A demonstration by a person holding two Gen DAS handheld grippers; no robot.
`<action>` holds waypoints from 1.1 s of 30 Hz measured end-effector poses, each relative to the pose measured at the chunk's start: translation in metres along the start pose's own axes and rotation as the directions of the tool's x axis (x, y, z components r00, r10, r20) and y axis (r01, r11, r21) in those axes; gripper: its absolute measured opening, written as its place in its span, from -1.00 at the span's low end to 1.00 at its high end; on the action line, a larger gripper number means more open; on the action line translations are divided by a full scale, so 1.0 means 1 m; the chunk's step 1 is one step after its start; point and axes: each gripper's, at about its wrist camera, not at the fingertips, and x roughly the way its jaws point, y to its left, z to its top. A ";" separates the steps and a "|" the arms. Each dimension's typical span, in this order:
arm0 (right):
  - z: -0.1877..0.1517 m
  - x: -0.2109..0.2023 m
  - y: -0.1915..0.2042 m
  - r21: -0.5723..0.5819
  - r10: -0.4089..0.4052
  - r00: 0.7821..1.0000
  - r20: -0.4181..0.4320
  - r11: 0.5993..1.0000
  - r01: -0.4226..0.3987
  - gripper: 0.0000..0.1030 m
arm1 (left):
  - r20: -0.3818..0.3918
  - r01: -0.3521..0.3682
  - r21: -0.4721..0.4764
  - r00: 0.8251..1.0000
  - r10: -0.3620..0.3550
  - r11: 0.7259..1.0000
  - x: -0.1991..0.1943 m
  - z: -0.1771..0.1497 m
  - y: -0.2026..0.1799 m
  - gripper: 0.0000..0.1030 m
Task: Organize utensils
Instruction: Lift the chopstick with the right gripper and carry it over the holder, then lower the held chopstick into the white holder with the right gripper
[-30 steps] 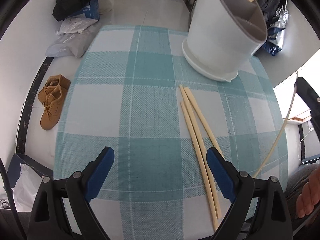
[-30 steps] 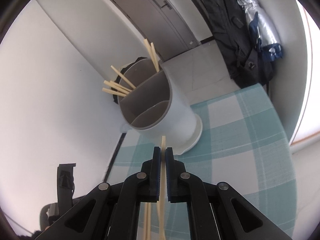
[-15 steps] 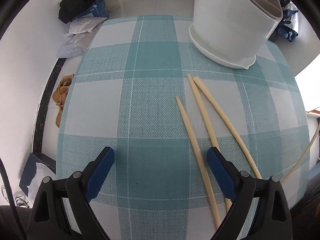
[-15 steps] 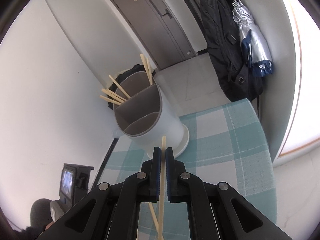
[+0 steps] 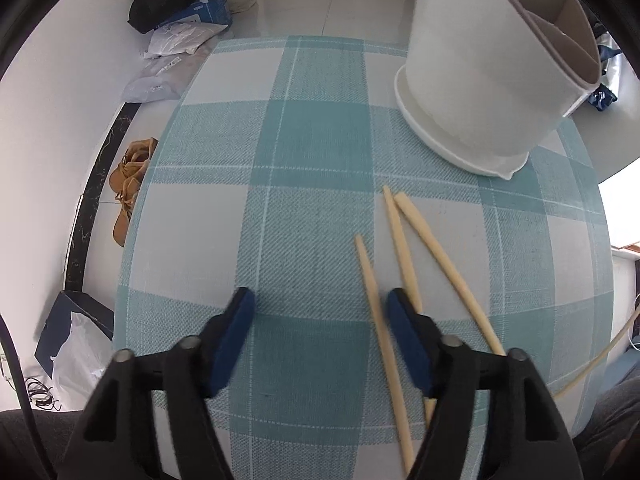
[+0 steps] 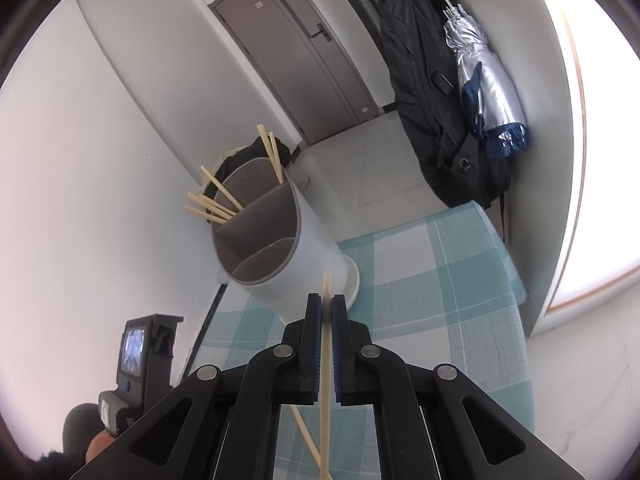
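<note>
While the right claw [image 6: 326,312] stays clamped on one chopstick [image 6: 325,380], the left claw [image 5: 320,308] is closing over the loose ones.

Three pale chopsticks lie on the teal-checked worktop [image 5: 304,136], fanned out in front of the white divided holder [image 5: 472,92]. The leftmost chopstick [image 5: 380,332] runs between the left claw's blue pads [image 5: 404,332], just inside the right-hand pad, though contact is unclear; the middle chopstick [image 5: 402,240] passes under that pad and the third chopstick [image 5: 444,264] lies outside it. In the right wrist view more chopsticks [image 6: 218,200] stand in the holder's far compartments, and the held one points towards it.
</note>
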 end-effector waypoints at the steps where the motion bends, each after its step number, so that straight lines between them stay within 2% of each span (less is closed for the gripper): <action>1: 0.000 0.000 0.000 -0.001 0.000 1.000 0.000 1.000 0.000 -0.92 | -0.001 0.004 0.008 1.000 -0.004 1.000 -0.001 0.000 -0.004 -0.21; 3: 0.000 0.000 -0.001 0.002 0.006 1.000 -0.001 1.000 -0.006 -0.92 | -0.016 0.015 0.033 1.000 -0.014 0.999 -0.002 0.002 -0.013 -0.78; 4: 0.000 0.000 -0.001 0.005 0.007 1.000 -0.001 1.000 -0.007 -0.92 | -0.023 0.012 0.047 1.000 -0.011 0.999 -0.001 0.003 -0.017 -0.91; 5: 0.000 0.000 -0.001 0.008 0.007 1.000 -0.001 1.000 -0.007 -0.92 | -0.025 0.000 0.053 1.000 0.002 0.999 -0.001 0.004 -0.019 -0.95; 7: 0.000 0.000 -0.001 0.010 0.011 1.000 -0.003 1.000 -0.011 -0.92 | -0.018 -0.009 0.045 1.000 0.010 0.999 0.000 0.008 -0.022 -0.97; 10: -0.002 0.000 0.003 -0.002 0.014 1.000 -0.005 1.000 -0.014 -0.92 | -0.006 0.030 0.025 1.000 -0.030 0.999 0.000 0.012 -0.017 -0.97; 14: -0.004 -0.004 0.012 -0.040 0.026 1.000 0.006 0.999 -0.026 -0.92 | 0.098 0.073 0.036 0.992 -0.076 0.997 -0.022 0.012 -0.012 -0.97; 16: -0.006 -0.006 0.017 -0.061 0.035 0.999 0.013 0.998 -0.034 -0.92 | 0.164 0.094 0.043 0.981 -0.100 0.995 -0.038 0.011 -0.008 -0.97; 20: -0.011 -0.008 0.029 -0.100 0.045 0.999 0.018 0.994 -0.043 -0.92 | 0.299 0.129 0.076 0.943 -0.146 0.989 -0.074 0.003 -0.001 -0.97; 26: -0.016 -0.015 0.045 -0.161 0.050 0.998 0.044 0.986 -0.043 -0.92 | 0.459 0.204 0.132 0.855 -0.242 0.970 -0.124 -0.018 0.005 -0.97; 29: -0.020 -0.016 0.055 -0.219 0.037 0.998 0.048 0.975 -0.026 -0.93 | 0.478 0.189 0.174 0.842 -0.251 0.966 -0.132 -0.027 0.004 -0.97; 33: -0.025 -0.018 0.065 -0.263 0.042 0.998 0.051 0.964 -0.028 -0.93 | 0.474 0.171 0.185 0.847 -0.240 0.968 -0.130 -0.019 -0.005 -0.97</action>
